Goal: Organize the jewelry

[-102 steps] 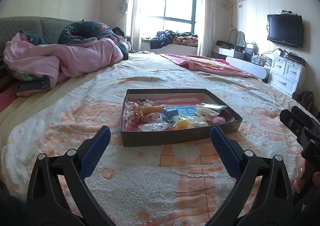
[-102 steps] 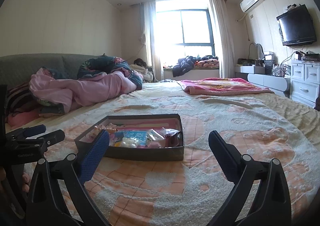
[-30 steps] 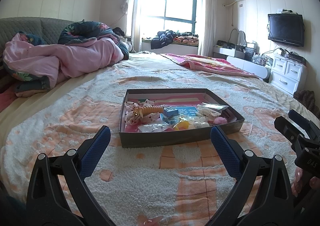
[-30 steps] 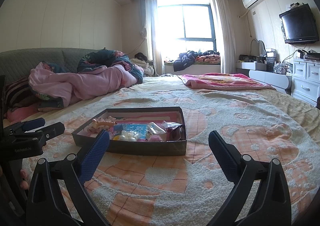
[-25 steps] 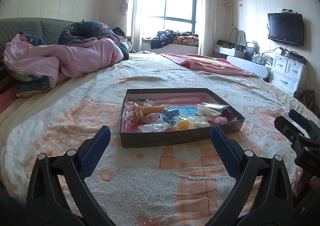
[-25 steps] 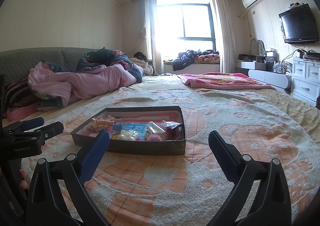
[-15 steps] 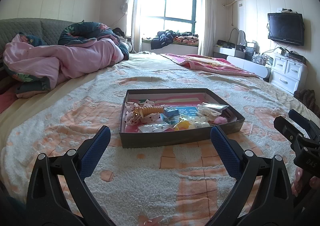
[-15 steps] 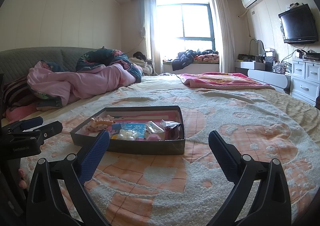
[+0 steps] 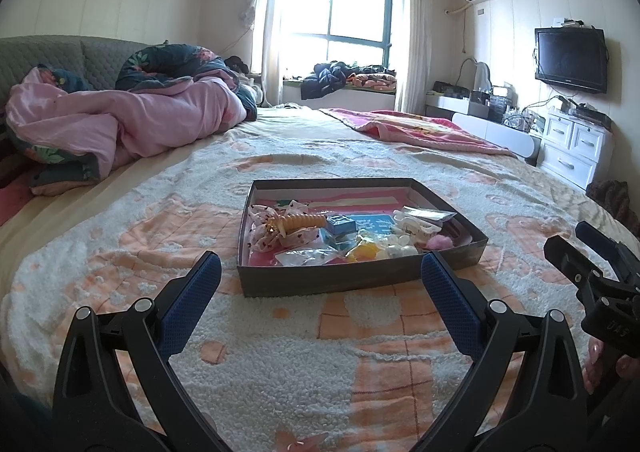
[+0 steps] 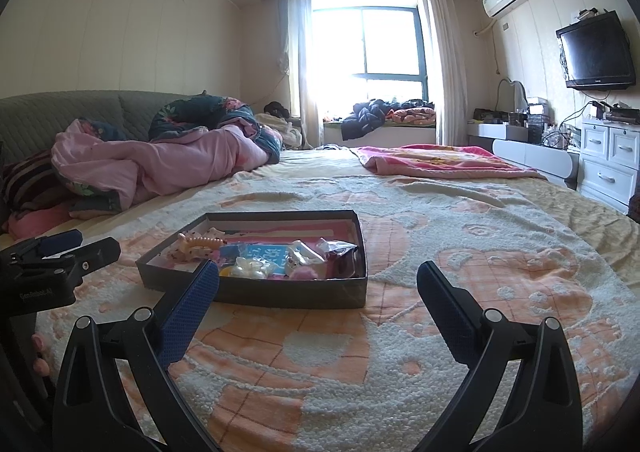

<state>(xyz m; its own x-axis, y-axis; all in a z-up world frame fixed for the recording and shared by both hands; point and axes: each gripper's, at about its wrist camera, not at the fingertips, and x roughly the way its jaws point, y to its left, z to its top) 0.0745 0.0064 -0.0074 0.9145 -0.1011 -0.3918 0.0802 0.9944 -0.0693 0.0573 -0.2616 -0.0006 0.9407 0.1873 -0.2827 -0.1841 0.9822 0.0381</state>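
Tray (image 9: pixel 352 284) of jewelry on the bed (image 9: pixel 280 372), both grippers wide and empty

Small, light, slippery pieces: spiral tie (image 9: pixel 298 221) at 10 o'clock, pearls (image 9: pixel 400 250) at 4; best pinched singly. Left gripper (image 9: pixel 320 284) at 6, right gripper (image 10: pixel 318 294) at 5.

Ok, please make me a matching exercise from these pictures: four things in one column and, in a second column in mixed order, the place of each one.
Things:
1. shallow box
2. pink quilt
3. television
4. pink pompom

Places:
A. mounted on the wall at the right
B. inside the box, near its front right corner
C. bunched up at the left side of the bed
D. on the blanket, ahead of the open left gripper

Pairs: 1-D, 2-C, 3-A, 4-B
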